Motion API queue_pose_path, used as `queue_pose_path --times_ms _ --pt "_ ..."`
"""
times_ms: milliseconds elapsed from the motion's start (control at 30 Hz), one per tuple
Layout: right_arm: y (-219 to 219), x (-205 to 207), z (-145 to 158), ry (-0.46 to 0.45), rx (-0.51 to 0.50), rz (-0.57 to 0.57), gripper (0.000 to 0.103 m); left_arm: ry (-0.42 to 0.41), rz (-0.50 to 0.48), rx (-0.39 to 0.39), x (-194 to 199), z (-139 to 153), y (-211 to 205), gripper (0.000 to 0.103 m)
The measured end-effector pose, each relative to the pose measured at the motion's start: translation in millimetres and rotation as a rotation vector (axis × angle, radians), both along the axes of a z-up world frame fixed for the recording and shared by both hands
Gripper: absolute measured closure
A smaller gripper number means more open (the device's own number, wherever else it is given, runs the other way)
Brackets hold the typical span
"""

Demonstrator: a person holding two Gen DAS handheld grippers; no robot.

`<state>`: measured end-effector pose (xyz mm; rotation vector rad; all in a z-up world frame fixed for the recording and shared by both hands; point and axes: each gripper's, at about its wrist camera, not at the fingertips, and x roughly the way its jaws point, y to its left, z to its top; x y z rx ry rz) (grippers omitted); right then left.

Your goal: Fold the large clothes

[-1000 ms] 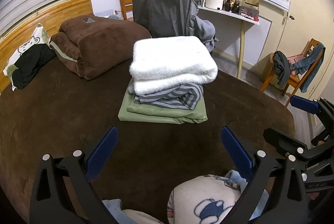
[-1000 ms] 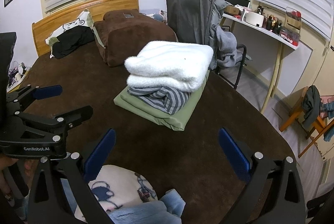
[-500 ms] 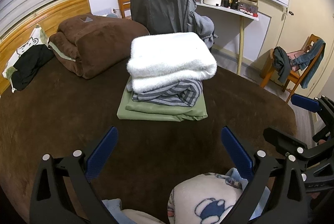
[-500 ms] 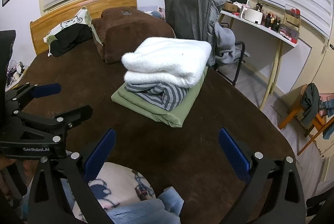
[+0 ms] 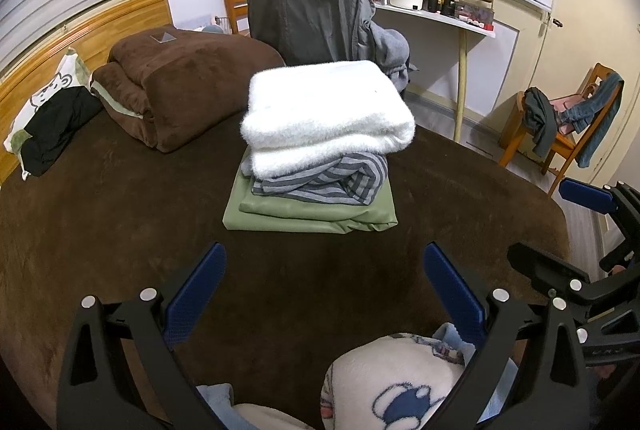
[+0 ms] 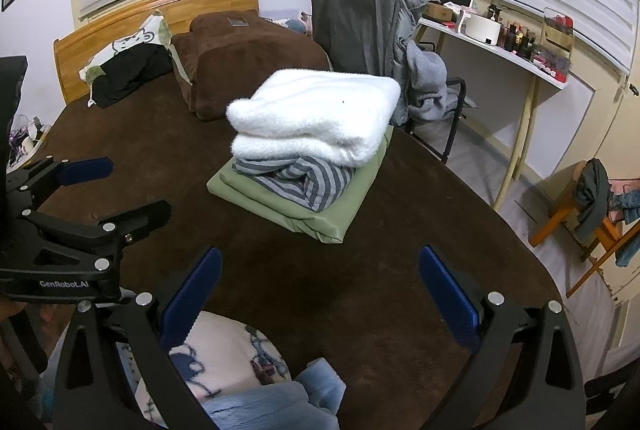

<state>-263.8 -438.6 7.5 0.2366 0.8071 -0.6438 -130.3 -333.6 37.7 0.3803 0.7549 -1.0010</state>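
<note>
A: Item one?
B: Stack of three folded clothes: fluffy white blanket (image 5: 326,109) on top, grey striped garment (image 5: 328,181) in the middle, flat olive-green folded sheet (image 5: 308,216) at the bottom. It sits mid-bed on the dark brown plush bedspread (image 5: 100,222).
A: Tools?
B: Left gripper (image 5: 322,294), blue-padded, jaws spread wide, holding nothing. Right gripper (image 6: 320,288), same, jaws apart and empty. Both hang over the near edge of the bed, short of the stack.
A: Beneath them?
B: Cream fleece cloth with blue cartoon print (image 5: 396,382), lying between the jaws, ungripped.
A: Surroundings?
B: Folded brown plush blanket (image 5: 188,89) behind the stack; dark grey garment draped over a chair (image 5: 304,13); wooden headboard (image 6: 160,13).
</note>
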Motion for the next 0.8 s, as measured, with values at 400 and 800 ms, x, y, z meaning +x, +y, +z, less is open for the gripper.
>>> queue_pose_path --times_ms 400,800 --pt "-5.1 -0.3 -0.6 0.02 -0.017 0.002 0.006 -0.01 0.009 -0.01 -0.7 1.4 -1.4 0.007" --pt "-4.6 -1.5 -2.3 0.029 -0.018 0.003 0.006 -0.026 -0.006 0.008 -4.3 2.4 -4.4 0.007"
